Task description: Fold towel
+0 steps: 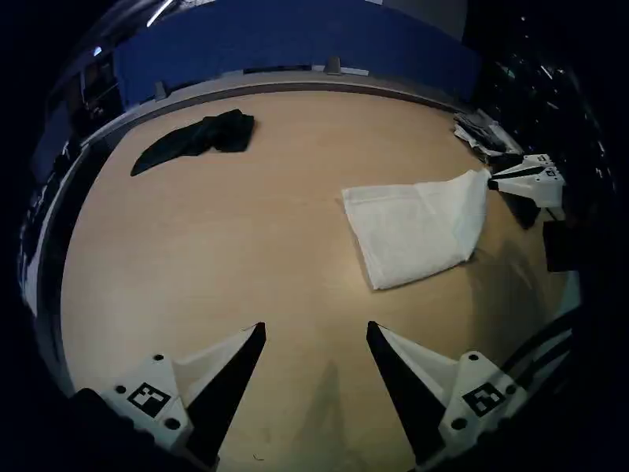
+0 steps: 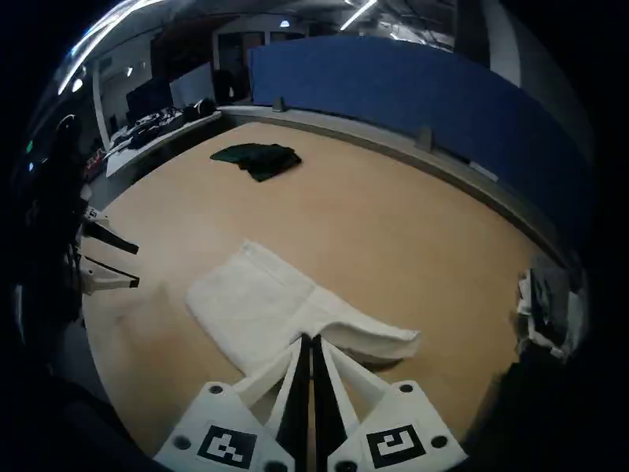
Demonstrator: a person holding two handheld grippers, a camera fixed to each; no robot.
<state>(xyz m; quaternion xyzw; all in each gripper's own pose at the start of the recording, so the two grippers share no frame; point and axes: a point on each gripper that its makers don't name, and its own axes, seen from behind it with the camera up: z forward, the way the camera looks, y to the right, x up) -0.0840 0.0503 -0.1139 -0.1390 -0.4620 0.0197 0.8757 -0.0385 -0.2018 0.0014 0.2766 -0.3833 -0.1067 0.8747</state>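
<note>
A white towel [image 1: 413, 228] lies folded on the wooden table [image 1: 236, 259], right of centre in the left gripper view. Its far right corner is lifted toward the right gripper [image 1: 492, 184], which is pinched on it. In the right gripper view the towel [image 2: 259, 303] spreads just ahead of my right gripper [image 2: 308, 340], whose fingers are shut together on the towel's near edge, with a fold raised beside them. My left gripper [image 1: 314, 326] stands open over bare table, well short of the towel, nothing between its fingers. It also appears at the left table edge as the left gripper [image 2: 135, 265].
A black cloth [image 1: 196, 138] lies crumpled at the far left of the table, seen as the black cloth [image 2: 258, 160] too. A blue partition [image 1: 299, 39] runs along the back edge. A small pile of items [image 2: 542, 303] sits at the table's right end.
</note>
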